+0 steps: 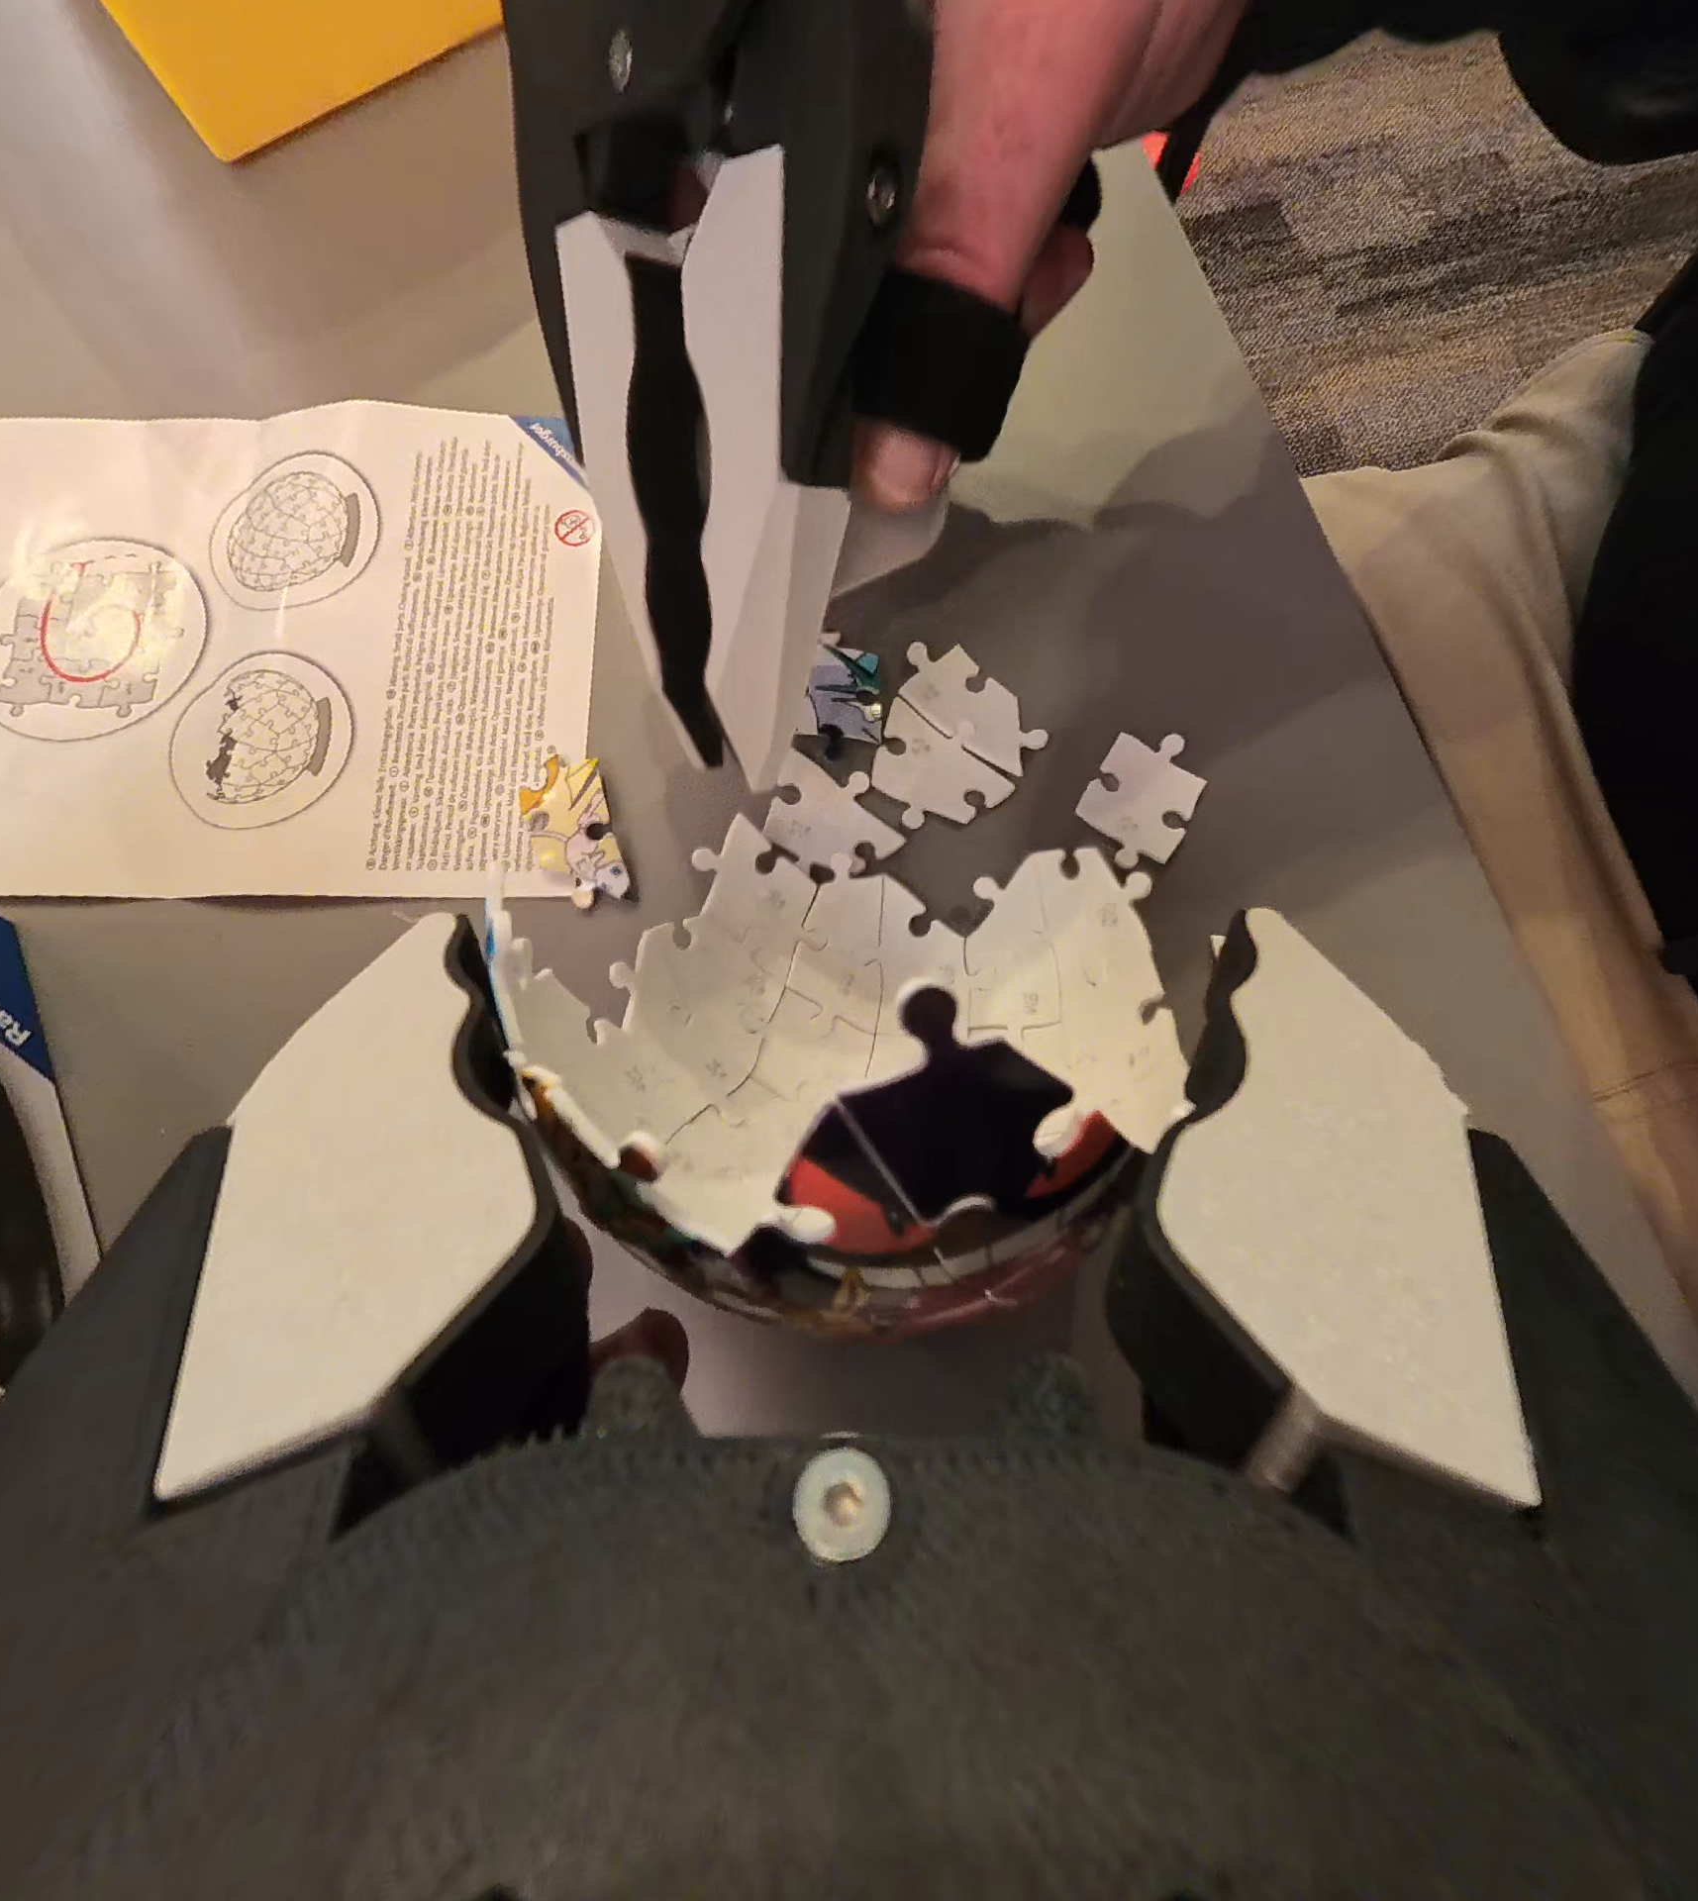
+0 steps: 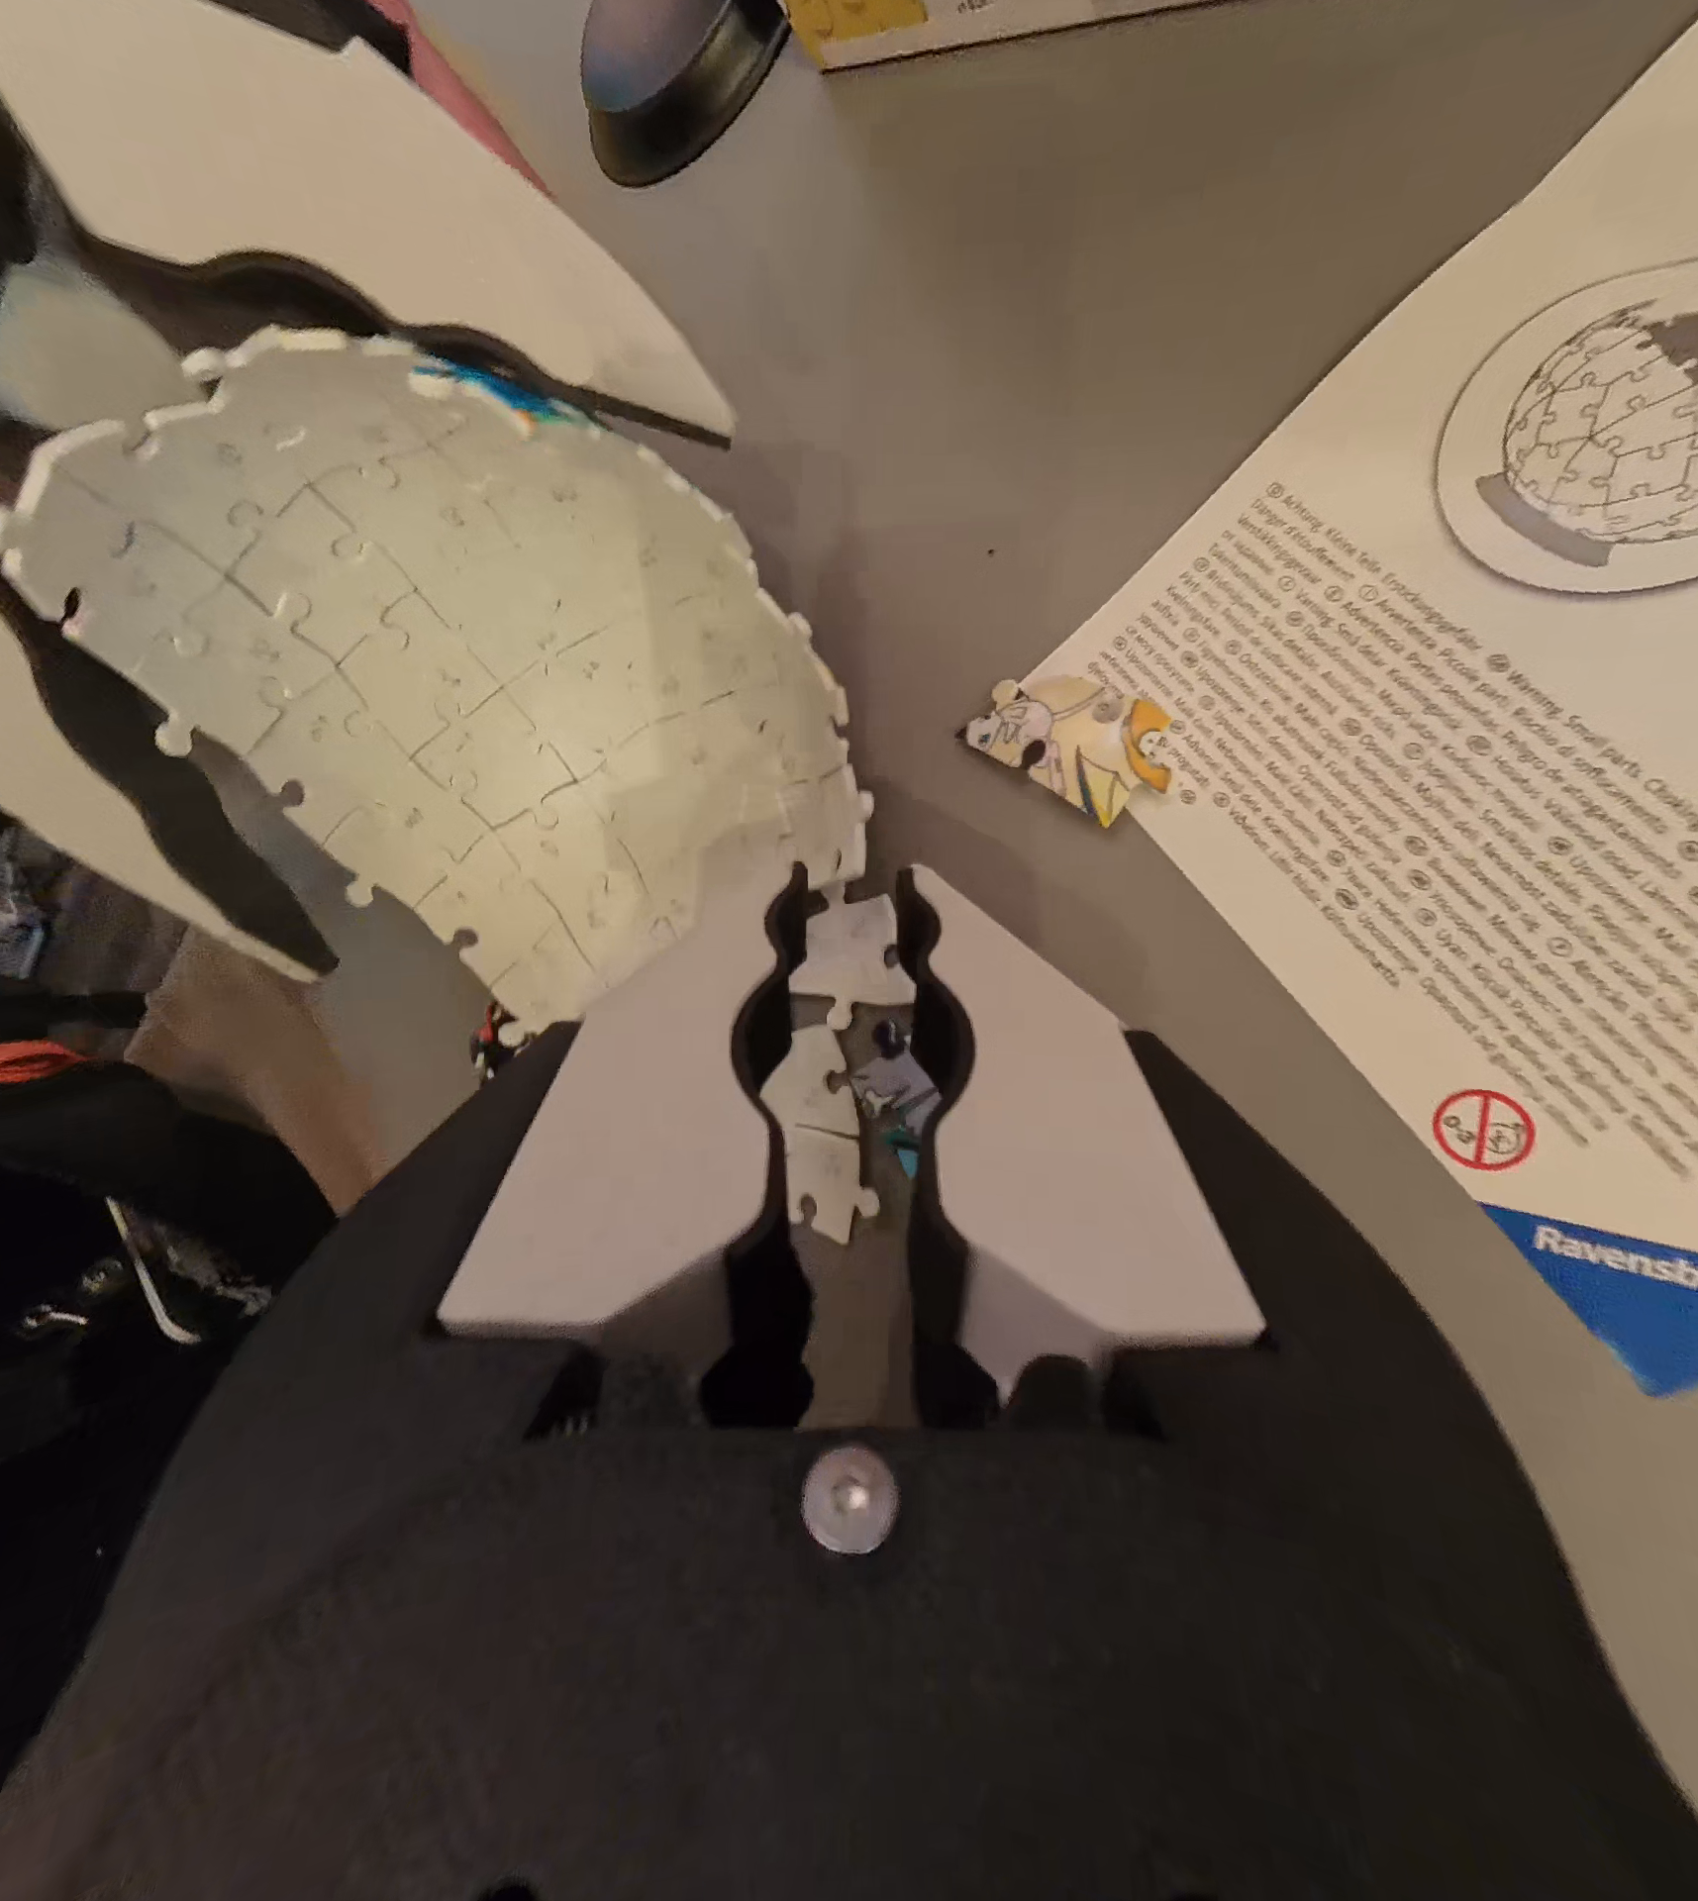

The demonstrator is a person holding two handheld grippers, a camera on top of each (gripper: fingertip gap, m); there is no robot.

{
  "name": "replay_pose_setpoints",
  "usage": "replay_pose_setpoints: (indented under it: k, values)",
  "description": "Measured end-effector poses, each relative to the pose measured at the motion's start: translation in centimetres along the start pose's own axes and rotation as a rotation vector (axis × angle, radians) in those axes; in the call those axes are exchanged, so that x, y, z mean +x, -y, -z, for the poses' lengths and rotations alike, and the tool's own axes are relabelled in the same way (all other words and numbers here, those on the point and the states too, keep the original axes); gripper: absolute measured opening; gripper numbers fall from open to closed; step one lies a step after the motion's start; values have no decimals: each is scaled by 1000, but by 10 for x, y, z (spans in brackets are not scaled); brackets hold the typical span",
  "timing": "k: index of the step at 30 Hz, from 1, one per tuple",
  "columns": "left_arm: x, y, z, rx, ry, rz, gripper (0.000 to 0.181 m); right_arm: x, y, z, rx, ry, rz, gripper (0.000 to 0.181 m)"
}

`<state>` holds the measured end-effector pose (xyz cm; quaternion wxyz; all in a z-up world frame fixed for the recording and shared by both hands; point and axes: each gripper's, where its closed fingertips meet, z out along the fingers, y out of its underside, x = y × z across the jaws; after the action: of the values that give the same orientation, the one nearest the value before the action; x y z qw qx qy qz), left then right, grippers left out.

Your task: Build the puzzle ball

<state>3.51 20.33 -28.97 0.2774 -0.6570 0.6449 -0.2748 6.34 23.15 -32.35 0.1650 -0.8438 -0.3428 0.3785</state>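
The right tool [image 2: 850,895] has its jaws nearly together, tips right at the edge of the half-built puzzle ball [image 2: 433,658], whose white inside faces the camera. Loose pieces [image 2: 839,1080] lie on the grey desk [image 2: 978,411] between its fingers. Off to its right, one colourful piece [image 2: 1071,746] sits on the instruction sheet [image 2: 1441,772].

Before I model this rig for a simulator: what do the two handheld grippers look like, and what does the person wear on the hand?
Both the left gripper and right gripper have matte black, textured bodies with a silver bolt at the centre. Each carries two broad white faceted fingers edged by wavy black inner pads. No cables show. A black fabric strap loops over a finger of the person's hand, which emerges from a dark sleeve.
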Motion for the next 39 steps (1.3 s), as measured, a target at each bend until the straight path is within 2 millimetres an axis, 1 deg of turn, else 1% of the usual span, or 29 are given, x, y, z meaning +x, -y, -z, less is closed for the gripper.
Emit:
replay_pose_setpoints:
  k: [2, 4, 5, 7, 10, 12, 14, 16, 20, 24, 30, 36, 39]
  values:
    - [0, -2, 1, -5, 1, 4, 128, -2, 0, 4, -11, -19, 57, 14]
    - [-1, -4, 3, -18, 4, 7, 128, -10, -3, 2, -35, -4, 110, 12]
    - [-1, -6, 4, -28, 6, 9, 128, -11, -4, 1, -50, -7, 128, 13]
    - [0, -6, 8, -38, 12, 10, 128, -11, -13, -1, -102, -20, 183, 11]
    - [0, -8, 12, -71, 22, 8, 127, -2, -24, -2, -170, -83, 254, 18]
    - [1, -8, 13, -81, 20, 8, 127, 3, -28, -3, -201, -113, 277, 17]
    - [2, -9, 14, -94, 22, 6, 127, 4, -29, -6, -212, -127, 284, 13]
    - [3, -9, 13, -105, 22, 8, 127, 1, -30, -8, -226, -127, 291, 11]
    - [5, -10, 13, -121, 31, 13, 127, -2, -29, -13, -220, -140, 283, 8]
    - [2, -12, 13, -129, 39, 27, 127, -4, -27, -17, -220, -158, 305, 8]
    - [4, -11, 11, -155, 42, 43, 127, -2, -25, -18, -196, -192, 277, 1]
    - [8, -10, 12, -173, 47, 78, 127, -2, -26, -19, -182, -236, 262, 1]
    - [5, -11, 12, -185, 62, 105, 127, -5, -26, -21, -181, -233, 265, 2]
